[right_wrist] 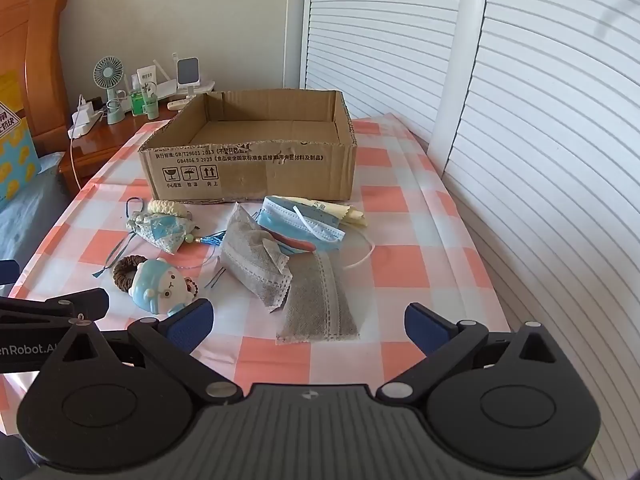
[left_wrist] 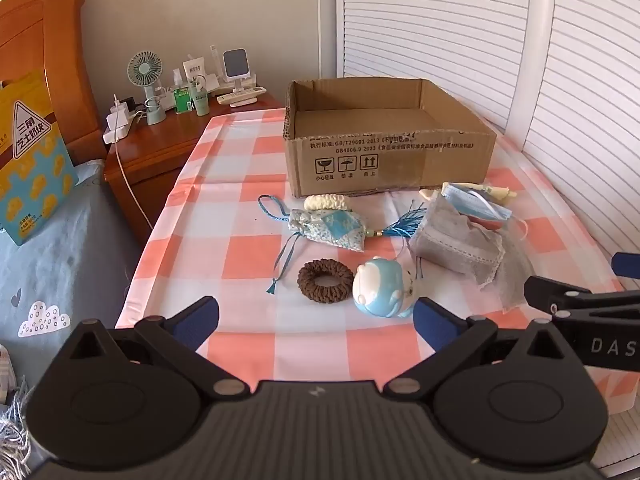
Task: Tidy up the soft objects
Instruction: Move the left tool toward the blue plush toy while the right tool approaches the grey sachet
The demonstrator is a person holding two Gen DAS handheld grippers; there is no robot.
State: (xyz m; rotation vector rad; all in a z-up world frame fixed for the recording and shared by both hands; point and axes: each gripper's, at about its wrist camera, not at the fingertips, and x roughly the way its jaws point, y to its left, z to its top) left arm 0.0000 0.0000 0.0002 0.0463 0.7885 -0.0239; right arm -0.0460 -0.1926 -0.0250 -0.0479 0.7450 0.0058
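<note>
Soft things lie on the pink checked tablecloth in front of an open cardboard box, which looks empty. They are a blue and white plush toy, a brown hair scrunchie, a blue patterned sachet with tassel, grey pouches and a blue face mask. My left gripper is open just short of the toy. My right gripper is open, over the near grey pouch.
A wooden nightstand at the left holds a small fan, bottles and chargers. A bed with a yellow and blue bag is at the left. White slatted doors close the right side.
</note>
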